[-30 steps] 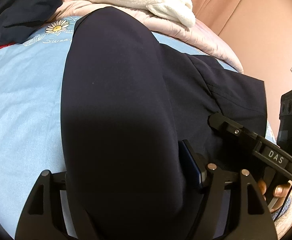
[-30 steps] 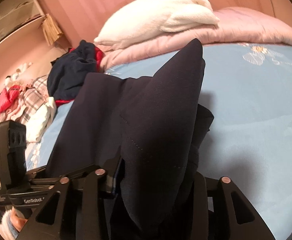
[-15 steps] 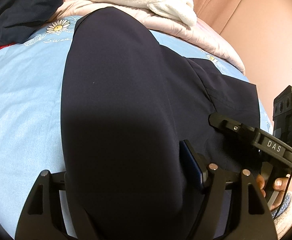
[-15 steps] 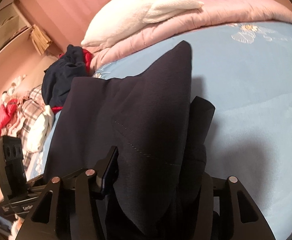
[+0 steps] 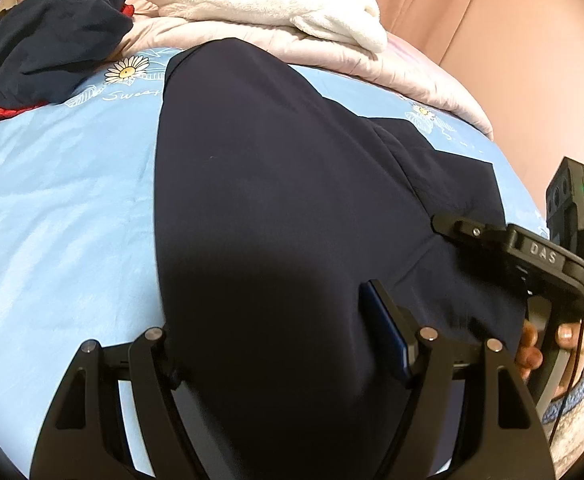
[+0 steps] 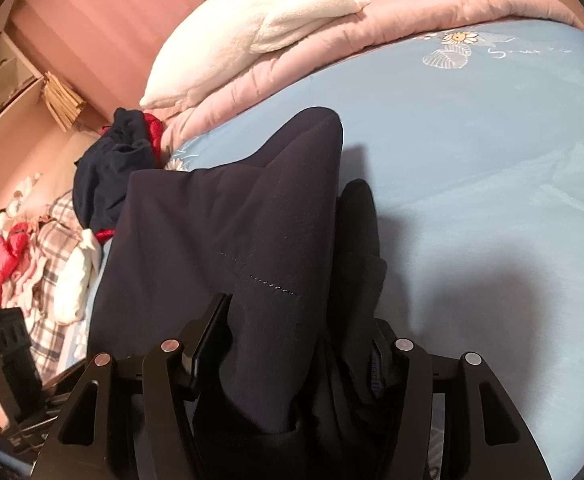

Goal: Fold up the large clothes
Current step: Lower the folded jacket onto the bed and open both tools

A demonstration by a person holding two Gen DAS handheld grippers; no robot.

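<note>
Since a second ago the right gripper (image 6: 292, 344) has lifted and drawn back a little, so the navy garment (image 5: 276, 208) shows more of its flat panel in the right wrist view and the light blue bedsheet (image 6: 472, 168) fills more of the frame beyond it; in the left wrist view the garment's far right edge now lies a shade farther from the pink wall. Both grippers grip the same navy garment along its near edge, over the near edge of the bed. From the left gripper (image 5: 268, 336) the cloth rises in a broad dark fold that runs away toward the pink quilt (image 5: 392, 68), while the rest spreads flat on the sheet to the right, under the other hand-held gripper seen there with fingers (image 5: 530, 352) wrapped on its handle. From the right gripper the fabric stands up in a peaked fold, with a second bunched flap just beside it on the right and a line of stitching across the panel. A white blanket (image 6: 260, 28) lies on the quilt at the head of the bed, and a dark navy and red heap of clothes (image 5: 48, 40) sits at the bed's far left corner. Each pair of jaws stands partly closed, clamped on a thick wad of the cloth.
</note>
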